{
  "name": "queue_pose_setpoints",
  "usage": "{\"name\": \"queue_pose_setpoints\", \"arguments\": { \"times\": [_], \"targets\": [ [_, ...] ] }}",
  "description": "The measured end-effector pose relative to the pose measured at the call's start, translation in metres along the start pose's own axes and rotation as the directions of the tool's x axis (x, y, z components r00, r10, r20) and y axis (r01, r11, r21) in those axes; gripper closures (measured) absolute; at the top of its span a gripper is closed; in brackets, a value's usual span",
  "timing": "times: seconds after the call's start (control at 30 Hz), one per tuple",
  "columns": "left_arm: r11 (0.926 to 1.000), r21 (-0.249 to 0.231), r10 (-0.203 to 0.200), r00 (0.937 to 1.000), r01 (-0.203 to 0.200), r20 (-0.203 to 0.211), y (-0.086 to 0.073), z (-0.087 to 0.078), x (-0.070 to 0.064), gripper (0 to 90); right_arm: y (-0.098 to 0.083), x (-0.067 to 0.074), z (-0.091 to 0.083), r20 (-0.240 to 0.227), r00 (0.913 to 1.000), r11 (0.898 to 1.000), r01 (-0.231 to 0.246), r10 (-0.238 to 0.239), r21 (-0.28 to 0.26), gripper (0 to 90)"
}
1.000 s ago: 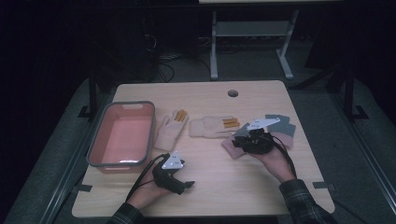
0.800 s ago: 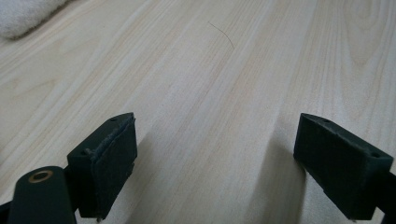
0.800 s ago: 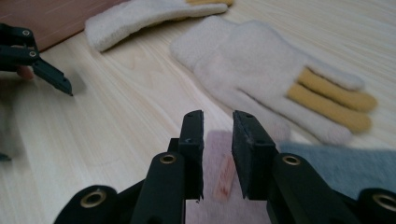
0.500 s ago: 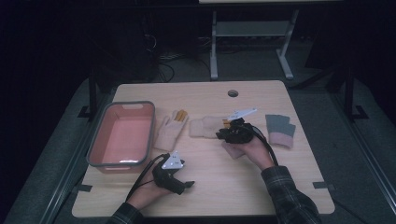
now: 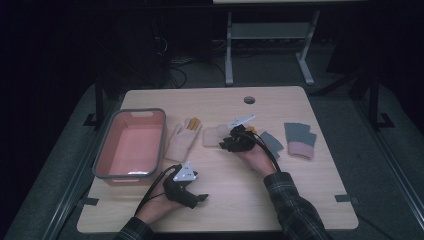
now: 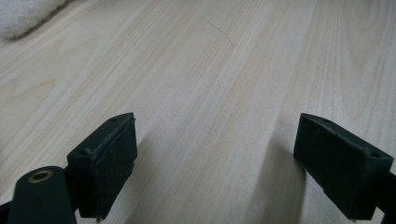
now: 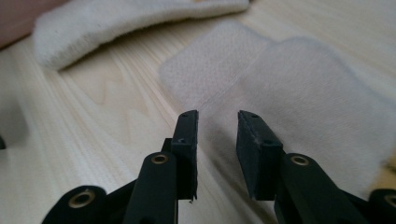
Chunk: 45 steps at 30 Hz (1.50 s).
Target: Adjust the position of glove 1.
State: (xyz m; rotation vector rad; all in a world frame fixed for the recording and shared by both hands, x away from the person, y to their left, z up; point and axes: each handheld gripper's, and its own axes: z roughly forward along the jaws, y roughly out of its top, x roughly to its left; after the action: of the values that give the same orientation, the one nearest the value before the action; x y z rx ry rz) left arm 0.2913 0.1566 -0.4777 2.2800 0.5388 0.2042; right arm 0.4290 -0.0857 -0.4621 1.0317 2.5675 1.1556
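High view shows your right gripper (image 5: 231,142) now at the cream glove (image 5: 214,135) that lies near the middle of the table (image 5: 280,200). A second ago it was farther to the right, beside the grey gloves, so your right hand has travelled leftward across the wood. Its jaws have just been opening and stand with a narrow gap; in the right gripper view nothing is between them, and the cream glove lies flat just beyond the tips (image 7: 216,140).

Your left gripper (image 5: 196,196) has stayed where it was, near the table's front edge, just in front of the pink tub (image 5: 131,145). Its jaws are spread wide over bare wood, holding nothing (image 6: 233,168).

That pink tub with the grey rim sits at the left of the table, and its inside is bare. Just to its right lies the second cream glove with orange fingertips (image 5: 184,136), and the cream glove you are reaching lies to the right of that one. Farther right of the tub, past your right hand, lie a dark grey glove (image 5: 272,142) and a grey glove with a pink cuff (image 5: 299,140), both unmoved since half a second ago.
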Motion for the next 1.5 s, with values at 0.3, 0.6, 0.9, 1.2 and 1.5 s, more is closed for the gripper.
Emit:
{"name": "queue_pose_setpoints", "arguments": {
  "times": [0.3, 0.6, 0.9, 1.2, 1.5],
  "targets": [
    [1.0, 0.0, 0.009, 1.0, -0.009, -0.002, 0.0, 0.0, 0.001, 12.7, 0.0, 0.005, 0.01, 0.04, 0.9984, 0.999, 0.039, -0.04, 0.023, 73.9],
    [1.0, 0.0, 0.003, 1.0, -0.003, -0.001, 0.0, 0.0, 0.0, 12.7, 0.0, 0.004, 0.01, 0.065, 0.9951, 0.997, 0.074, -0.075, 0.022, 88.9],
    [1.0, -0.002, 0.006, 1.0, -0.006, -0.001, 0.0, 0.0, 0.001, 12.7, 0.004, 0.011, -0.01, -0.016, 0.9932, 0.993, 0.115, -0.115, -0.034, 89.0],
    [0.9999, 0.005, 0.016, 0.9999, -0.016, -0.003, 0.0, 0.0, 0.001, 12.7, 0.005, 0.016, -0.038, -0.053, 0.9857, 0.983, 0.154, -0.16, -0.097, 89.3],
    [0.9999, 0.002, 0.014, 0.9999, -0.014, -0.003, 0.0, 0.0, 0.001, 12.7, 0.007, 0.018, -0.066, -0.059, 0.9785, 0.969, 0.186, -0.198, -0.165, 89.6]
  ]
}}
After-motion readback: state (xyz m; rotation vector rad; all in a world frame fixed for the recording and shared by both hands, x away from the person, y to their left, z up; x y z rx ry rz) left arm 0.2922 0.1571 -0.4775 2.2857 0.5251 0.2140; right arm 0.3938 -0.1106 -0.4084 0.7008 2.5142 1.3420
